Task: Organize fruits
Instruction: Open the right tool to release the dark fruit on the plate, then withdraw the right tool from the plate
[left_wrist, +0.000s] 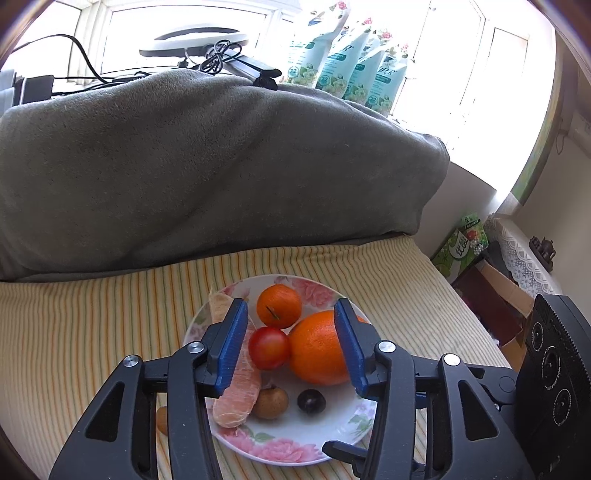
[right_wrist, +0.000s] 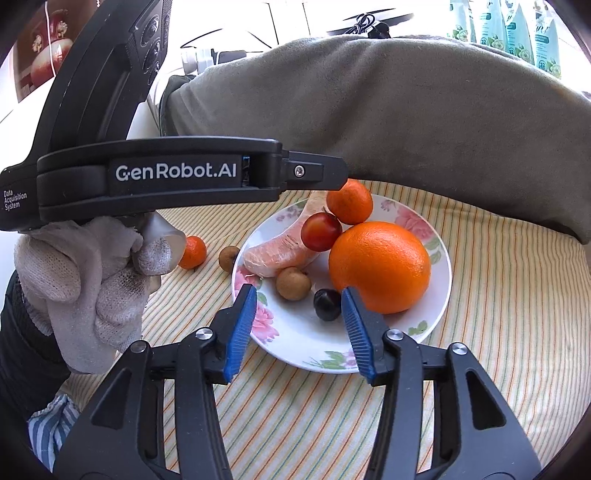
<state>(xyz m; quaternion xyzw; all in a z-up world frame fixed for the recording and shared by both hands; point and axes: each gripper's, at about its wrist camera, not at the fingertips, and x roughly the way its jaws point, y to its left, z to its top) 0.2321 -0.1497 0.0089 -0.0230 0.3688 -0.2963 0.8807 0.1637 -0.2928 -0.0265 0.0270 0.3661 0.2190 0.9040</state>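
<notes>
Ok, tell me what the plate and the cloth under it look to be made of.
Plate: probably glazed ceramic or porcelain, though melamine is possible; glossy white with printed pink flowers.
Cloth: woven fabric, likely cotton; matte, with thin yellow and green stripes and slight wrinkles.

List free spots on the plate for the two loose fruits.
Bare patch at the plate near rim, between dark plum and pink flower print. Far half crowded: big orange, mandarin, red plum, pomelo segment. Loose small mandarin and longan sit on the striped cloth.

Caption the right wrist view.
Open right claw hovers at floral plate holding large orange; small tangerine lies outside.
</notes>
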